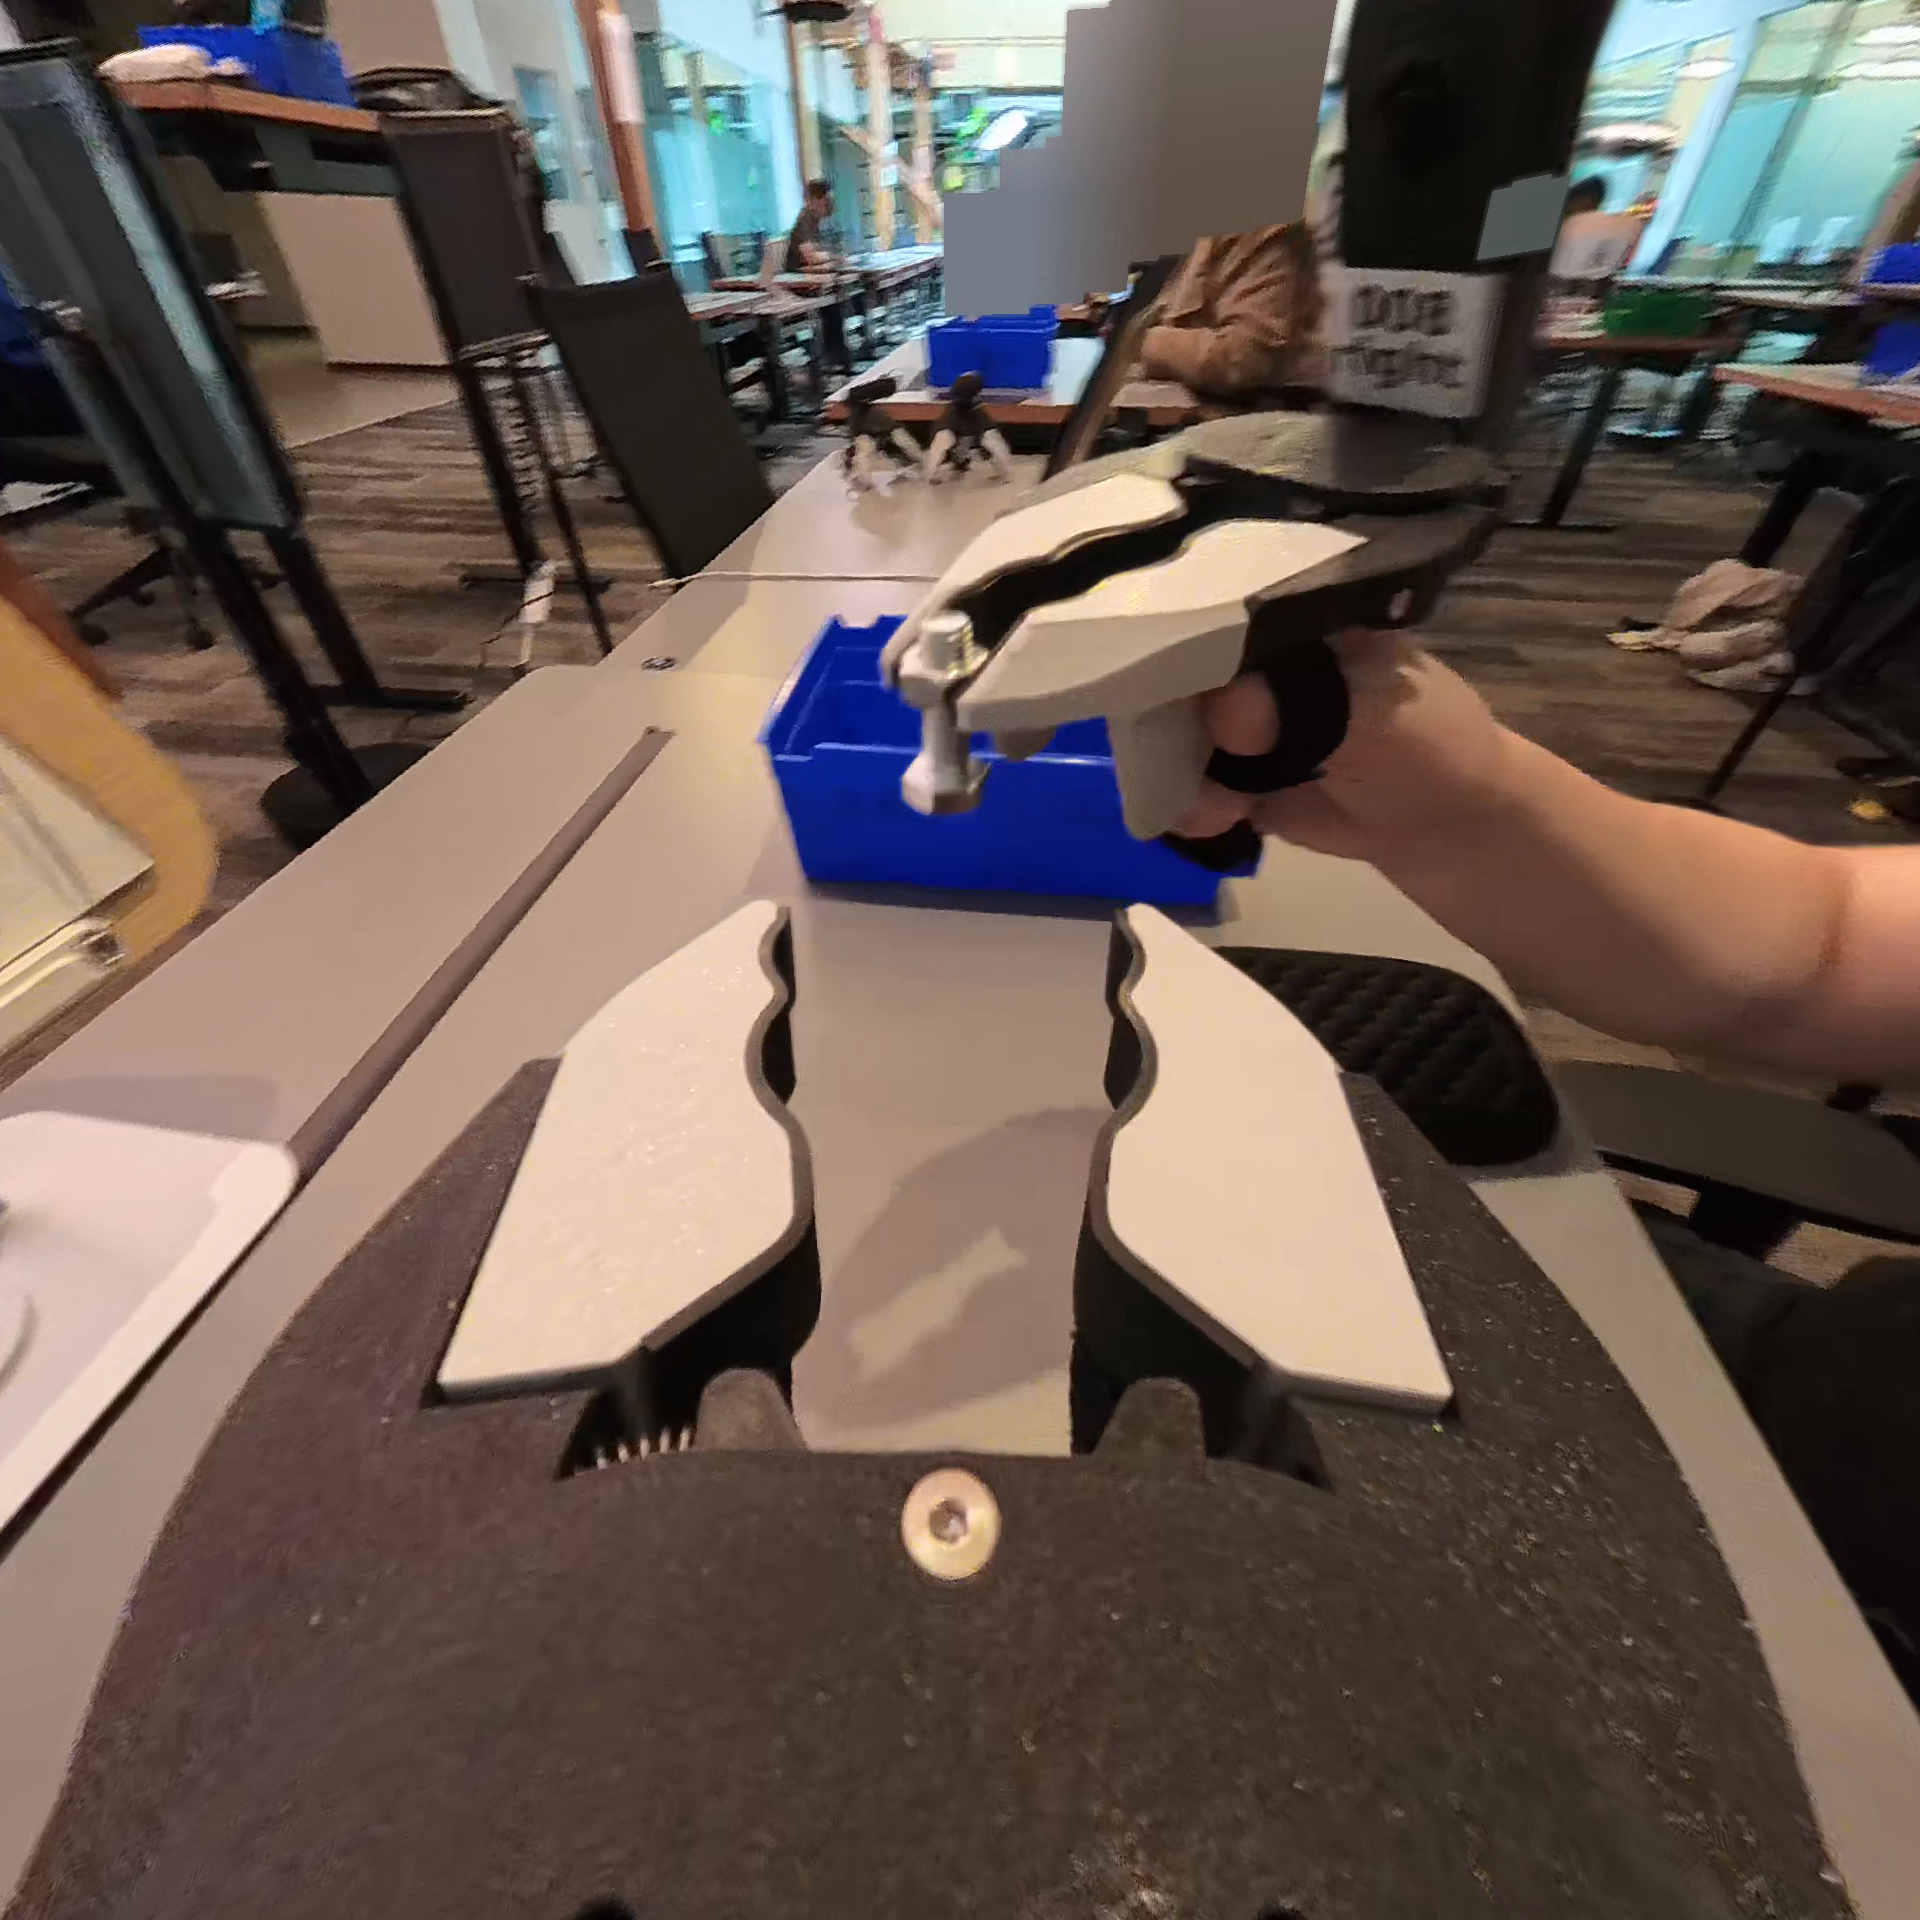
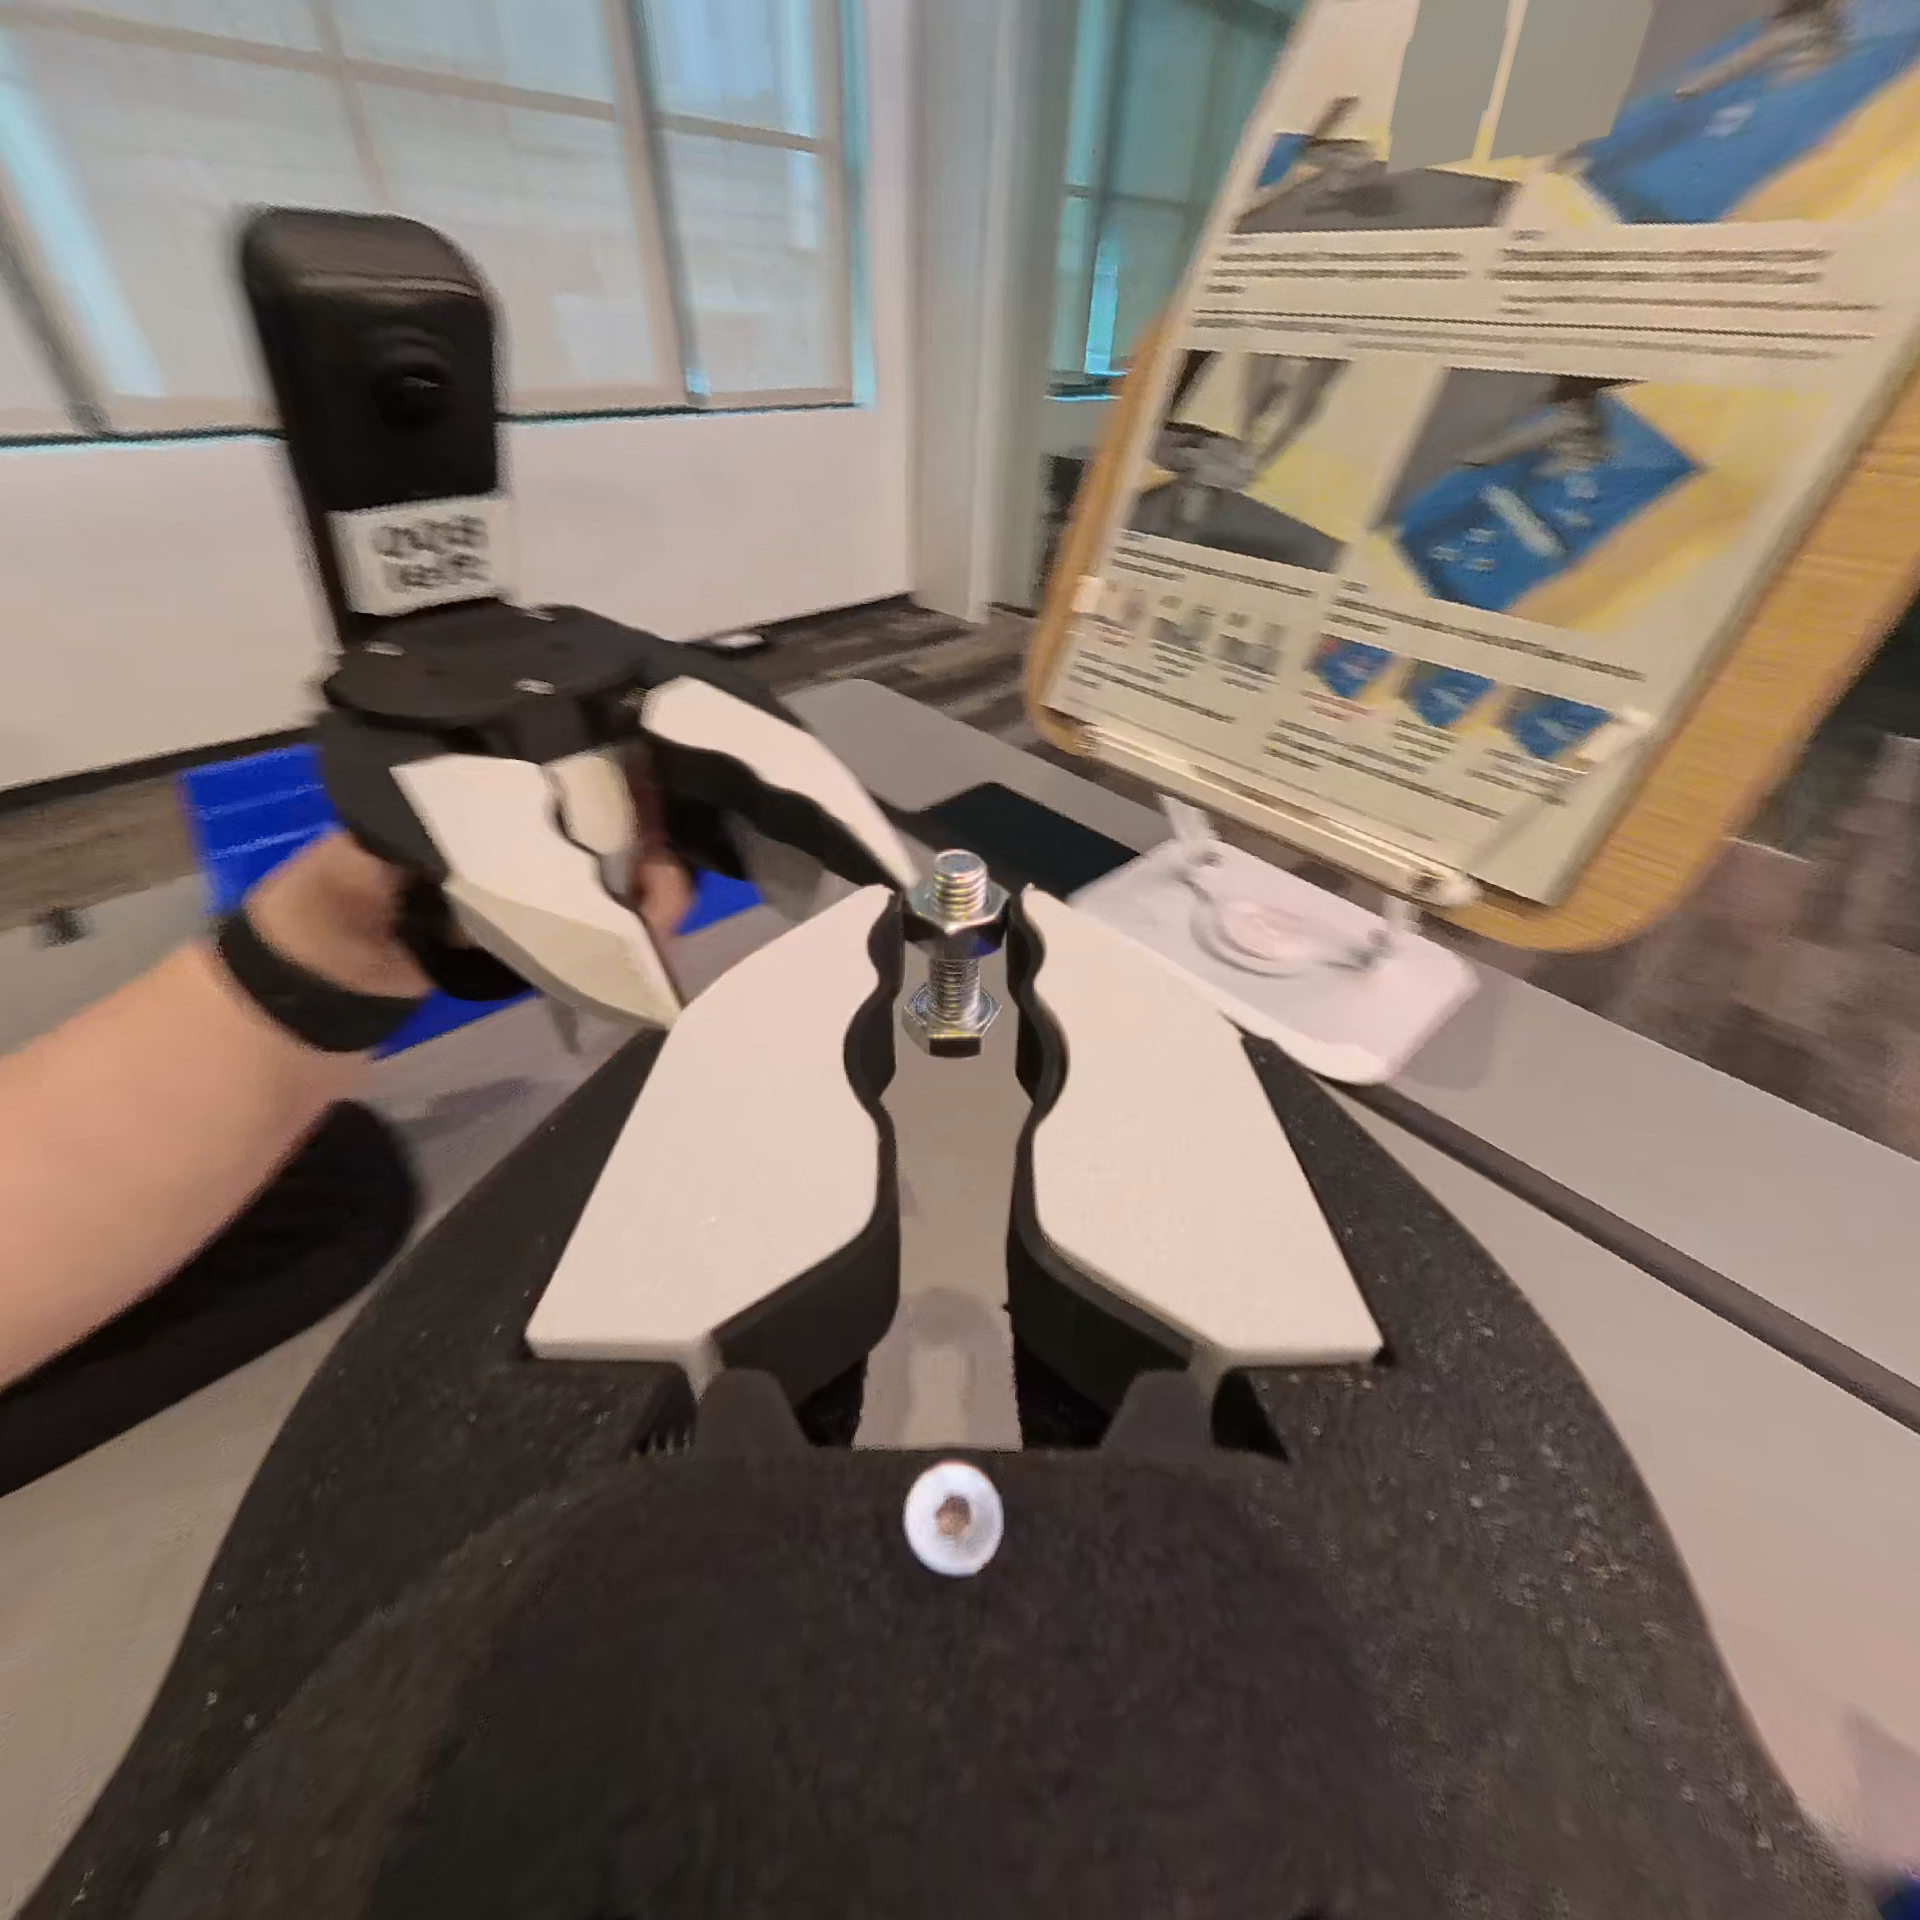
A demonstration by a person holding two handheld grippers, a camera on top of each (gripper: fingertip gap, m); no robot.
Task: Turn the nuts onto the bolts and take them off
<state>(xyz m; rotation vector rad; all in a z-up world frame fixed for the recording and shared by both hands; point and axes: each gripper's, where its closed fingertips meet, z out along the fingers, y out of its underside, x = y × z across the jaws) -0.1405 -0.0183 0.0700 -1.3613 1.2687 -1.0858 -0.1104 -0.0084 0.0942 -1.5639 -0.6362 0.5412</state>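
The right tool (image 1: 940, 665) hides part of the blue box (image 1: 997, 821), so what is inside cannot be seen, the picture board (image 2: 1475, 499) is blurry and cut off at the right edge, and the far tables are too fuzzy to make out.

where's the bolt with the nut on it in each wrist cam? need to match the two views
Left wrist view: bolt upper centre, head down, held by the right tool in front of the blue bin.
Right wrist view: bolt centre, upright between the tool's own fingertips, nut near its top.
Shared landmark: the blue bin.
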